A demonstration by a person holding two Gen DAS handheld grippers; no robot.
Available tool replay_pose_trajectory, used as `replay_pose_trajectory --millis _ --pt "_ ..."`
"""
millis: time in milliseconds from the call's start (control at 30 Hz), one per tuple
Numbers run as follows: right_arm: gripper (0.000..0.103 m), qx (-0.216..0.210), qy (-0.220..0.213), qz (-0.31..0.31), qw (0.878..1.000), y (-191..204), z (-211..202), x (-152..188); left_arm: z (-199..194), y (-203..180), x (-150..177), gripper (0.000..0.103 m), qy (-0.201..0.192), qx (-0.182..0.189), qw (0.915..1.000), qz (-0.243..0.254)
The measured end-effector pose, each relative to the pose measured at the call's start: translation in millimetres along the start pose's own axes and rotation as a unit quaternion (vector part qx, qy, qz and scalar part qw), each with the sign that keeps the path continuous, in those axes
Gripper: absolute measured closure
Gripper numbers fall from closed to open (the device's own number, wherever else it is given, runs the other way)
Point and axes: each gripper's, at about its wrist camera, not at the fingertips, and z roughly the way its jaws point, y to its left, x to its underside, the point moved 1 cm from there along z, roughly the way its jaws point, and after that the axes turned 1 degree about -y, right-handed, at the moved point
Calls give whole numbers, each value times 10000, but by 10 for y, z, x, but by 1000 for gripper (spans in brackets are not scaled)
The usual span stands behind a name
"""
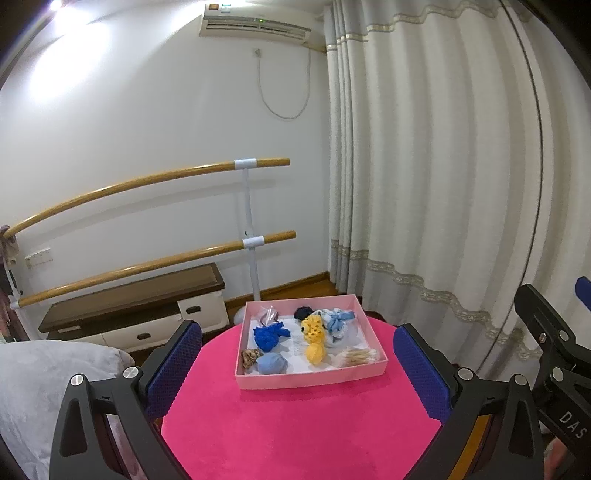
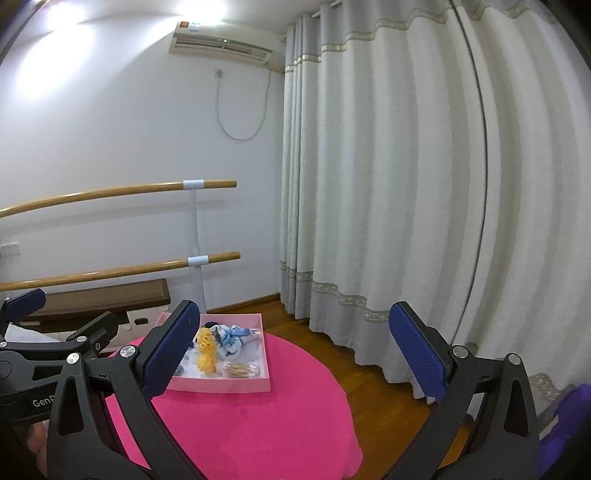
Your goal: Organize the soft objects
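White walls, a wall-mounted air conditioner [image 1: 255, 24] and long cream pleated curtains [image 1: 443, 166] enclose a corner where two wooden ballet bars [image 1: 147, 181] run along the wall above a low brown-topped white bench [image 1: 136, 306]. Nearer the cameras, a round table covered in bright pink velvety cloth [image 1: 295, 424] carries a shallow pale pink rectangular cardboard box [image 1: 310, 376] toward its far edge. Inside the box lie the soft things: a royal-blue crocheted toy [image 1: 270, 335] at the left, a light blue rounded fabric ball [image 1: 272, 363] in front of it with a small brown patterned scrunchie [image 1: 249, 357] just beside, a yellow crocheted toy [image 1: 314, 338] near the middle, a pale blue and white fabric bundle [image 1: 338, 320] to its right, a dark navy knitted piece [image 1: 303, 313] at the back, a small clear plastic packet [image 1: 269, 314] in the far left corner, and a clear bag of tan sticks [image 1: 358, 357] in the near right corner. In the left wrist view the left gripper [image 1: 297, 373] hangs above the table with its blue-padded fingers [image 1: 173, 369] spread wide on either side of the box, holding nothing. In the right wrist view the right gripper [image 2: 295, 350] is likewise wide apart and empty, to the right of the table over the wooden floor [image 2: 384, 398], its left finger overlapping the box's left part in view.
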Motion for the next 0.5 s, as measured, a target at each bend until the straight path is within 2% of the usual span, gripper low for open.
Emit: replay_pose_trajectory --millis 500 --pt "0 20 -50 -24 10000 20 30 10 60 -29 27 0 -24 -44 10000 -52"
